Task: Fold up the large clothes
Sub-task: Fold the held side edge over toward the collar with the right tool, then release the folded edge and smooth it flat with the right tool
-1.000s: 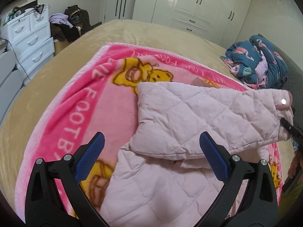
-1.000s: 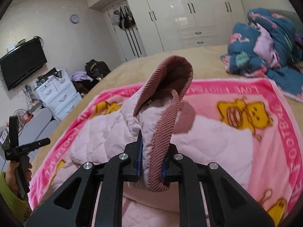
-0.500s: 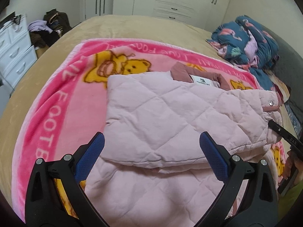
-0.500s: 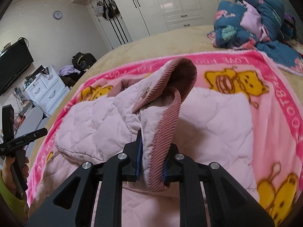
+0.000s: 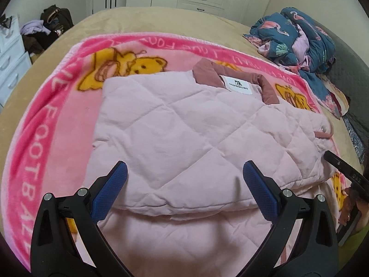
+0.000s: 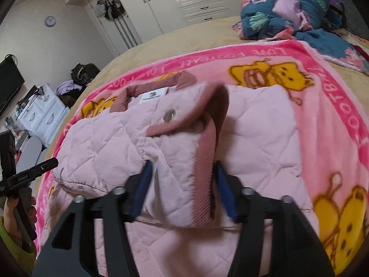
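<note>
Now the right claw [image 6: 182, 189] straddles the sleeve cuff [image 6: 205, 161] — loosely.

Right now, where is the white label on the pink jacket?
The label sits just inside the jacket's dark pink collar, at the far edge in the left wrist view, near the blanket's yellow bear.

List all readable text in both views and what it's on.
"LOVE FOOTBALL": pink border of the blanket, seen upside down in the right wrist view; "FOOTBALL" repeats along its side border.
White neck label on the jacket: a logo and a line of print, too small to read.
Print on the right gripper body: too small to read.
Wall clock: numerals unreadable.
</note>
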Demonstrator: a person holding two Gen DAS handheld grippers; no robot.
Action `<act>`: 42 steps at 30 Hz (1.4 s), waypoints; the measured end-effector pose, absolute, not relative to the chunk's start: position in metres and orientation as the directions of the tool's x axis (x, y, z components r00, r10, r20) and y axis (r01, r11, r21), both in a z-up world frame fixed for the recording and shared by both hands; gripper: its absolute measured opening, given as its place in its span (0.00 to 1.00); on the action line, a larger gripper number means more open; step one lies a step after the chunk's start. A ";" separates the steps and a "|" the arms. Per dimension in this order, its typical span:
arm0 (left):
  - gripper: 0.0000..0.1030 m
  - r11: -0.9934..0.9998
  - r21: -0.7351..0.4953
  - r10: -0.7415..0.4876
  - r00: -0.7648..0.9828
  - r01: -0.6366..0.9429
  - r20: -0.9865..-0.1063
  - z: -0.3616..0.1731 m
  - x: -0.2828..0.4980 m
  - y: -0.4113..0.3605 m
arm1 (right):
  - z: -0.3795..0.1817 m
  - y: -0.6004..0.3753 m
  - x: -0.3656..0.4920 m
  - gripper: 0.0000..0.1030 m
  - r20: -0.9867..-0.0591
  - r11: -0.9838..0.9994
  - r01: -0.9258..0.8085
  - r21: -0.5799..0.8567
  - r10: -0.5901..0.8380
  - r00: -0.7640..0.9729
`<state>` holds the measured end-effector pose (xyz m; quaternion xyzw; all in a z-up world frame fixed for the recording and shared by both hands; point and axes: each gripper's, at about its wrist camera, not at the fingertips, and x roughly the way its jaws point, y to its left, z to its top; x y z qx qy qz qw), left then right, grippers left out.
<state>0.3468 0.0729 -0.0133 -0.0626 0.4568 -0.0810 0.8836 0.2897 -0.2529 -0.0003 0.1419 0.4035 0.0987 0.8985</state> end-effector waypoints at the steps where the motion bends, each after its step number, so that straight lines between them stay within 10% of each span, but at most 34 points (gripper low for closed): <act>1: 0.91 0.979 -0.185 -0.203 0.566 0.090 -0.799 -0.016 0.348 0.071 | 0.002 -0.255 0.288 0.61 -0.695 0.943 -0.054 0.330 0.281 0.662; 17: 0.92 0.984 -0.160 -0.178 0.514 0.080 -0.839 -0.058 0.350 0.067 | 0.035 -0.196 0.301 0.69 -0.675 0.954 -0.215 0.208 0.300 0.675; 29: 0.91 0.983 -0.162 -0.182 0.520 0.085 -0.835 -0.058 0.349 0.067 | -0.046 -0.153 0.353 0.73 -0.810 0.975 -0.196 0.105 0.198 0.553; 42: 0.91 0.982 -0.172 -0.186 0.523 0.076 -0.831 -0.051 0.341 0.069 | -0.011 -0.189 0.309 0.79 -0.729 0.949 -0.142 0.280 0.307 0.612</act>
